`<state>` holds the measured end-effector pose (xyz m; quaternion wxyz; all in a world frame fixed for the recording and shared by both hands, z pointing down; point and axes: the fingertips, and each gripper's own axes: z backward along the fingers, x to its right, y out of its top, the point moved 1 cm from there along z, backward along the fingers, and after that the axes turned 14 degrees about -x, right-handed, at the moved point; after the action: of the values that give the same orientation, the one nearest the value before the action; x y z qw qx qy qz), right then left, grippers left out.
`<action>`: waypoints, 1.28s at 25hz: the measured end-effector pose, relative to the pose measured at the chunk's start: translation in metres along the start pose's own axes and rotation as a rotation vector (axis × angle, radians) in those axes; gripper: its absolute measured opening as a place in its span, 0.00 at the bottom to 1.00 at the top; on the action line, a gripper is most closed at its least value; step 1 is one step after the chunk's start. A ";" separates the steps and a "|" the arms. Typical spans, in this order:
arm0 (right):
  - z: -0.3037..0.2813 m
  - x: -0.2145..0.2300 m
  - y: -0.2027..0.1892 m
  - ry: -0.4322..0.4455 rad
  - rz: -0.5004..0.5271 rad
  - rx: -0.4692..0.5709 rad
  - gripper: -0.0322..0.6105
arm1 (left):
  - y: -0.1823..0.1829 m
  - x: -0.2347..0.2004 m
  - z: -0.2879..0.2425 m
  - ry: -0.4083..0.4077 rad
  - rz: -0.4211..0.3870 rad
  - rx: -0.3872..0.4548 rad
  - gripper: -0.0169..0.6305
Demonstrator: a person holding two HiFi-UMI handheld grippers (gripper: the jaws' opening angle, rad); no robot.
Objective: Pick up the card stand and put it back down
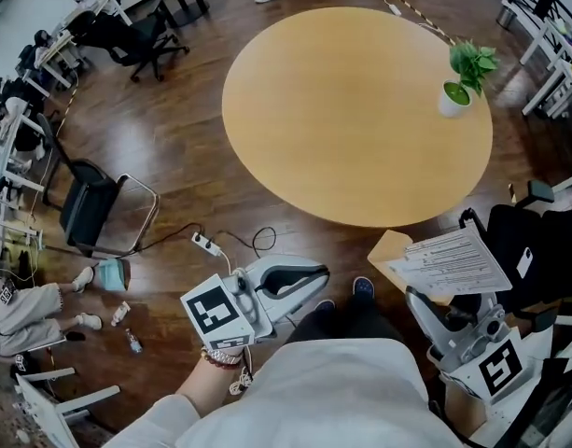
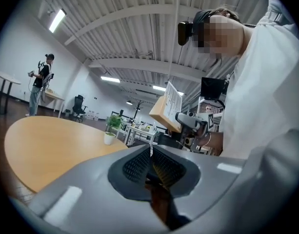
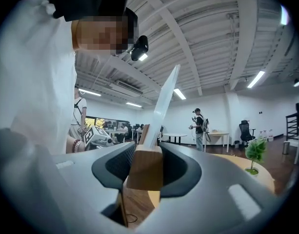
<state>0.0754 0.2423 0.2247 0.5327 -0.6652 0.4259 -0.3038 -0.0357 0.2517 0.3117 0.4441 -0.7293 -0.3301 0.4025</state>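
Right gripper [image 1: 416,299] clamping one card stand [image 1: 451,261], left gripper [image 1: 312,278] closed, one table [image 1: 351,110]

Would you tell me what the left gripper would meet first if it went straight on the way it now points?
Probably the card stand held in the right gripper; the left gripper aims roughly at its wooden base, though depth is unclear.

Tan wood card stand [image 3: 145,169] with white printed sheet [image 1: 453,261]; grey right gripper [image 1: 418,299], black-and-white marker [image 1: 498,367]; honey-yellow table [image 1: 341,110]
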 end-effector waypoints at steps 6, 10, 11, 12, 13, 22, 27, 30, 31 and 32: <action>0.025 -0.026 -0.007 0.014 0.011 0.031 0.29 | 0.009 0.049 -0.006 -0.019 -0.063 0.025 0.04; 0.051 -0.023 -0.008 0.029 -0.016 0.069 0.29 | 0.020 0.071 -0.026 -0.008 -0.108 0.016 0.04; 0.059 -0.019 -0.008 0.026 -0.017 0.075 0.29 | 0.026 0.077 -0.032 -0.008 -0.118 0.023 0.04; 0.065 -0.016 -0.008 0.022 -0.016 0.081 0.29 | 0.030 0.082 -0.038 -0.011 -0.128 0.029 0.04; 0.070 -0.014 -0.008 0.017 -0.017 0.088 0.29 | 0.032 0.086 -0.043 -0.017 -0.139 0.027 0.03; 0.081 -0.005 -0.010 -0.012 -0.012 0.083 0.29 | 0.036 0.093 -0.054 -0.004 -0.164 0.052 0.02; 0.081 -0.004 -0.013 -0.019 -0.012 0.082 0.29 | 0.034 0.092 -0.051 0.018 -0.170 0.052 0.02; 0.079 -0.005 -0.014 -0.015 -0.024 0.093 0.29 | 0.034 0.090 -0.046 0.033 -0.163 0.057 0.02; 0.077 -0.005 -0.014 -0.015 -0.029 0.099 0.29 | 0.033 0.089 -0.044 0.035 -0.157 0.047 0.02; 0.074 -0.006 -0.013 -0.017 -0.035 0.106 0.29 | 0.030 0.087 -0.041 0.035 -0.153 0.038 0.02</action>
<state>0.1394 0.2819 0.2196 0.5652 -0.6461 0.3929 -0.3297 0.0436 0.2976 0.2701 0.4929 -0.7002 -0.3696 0.3608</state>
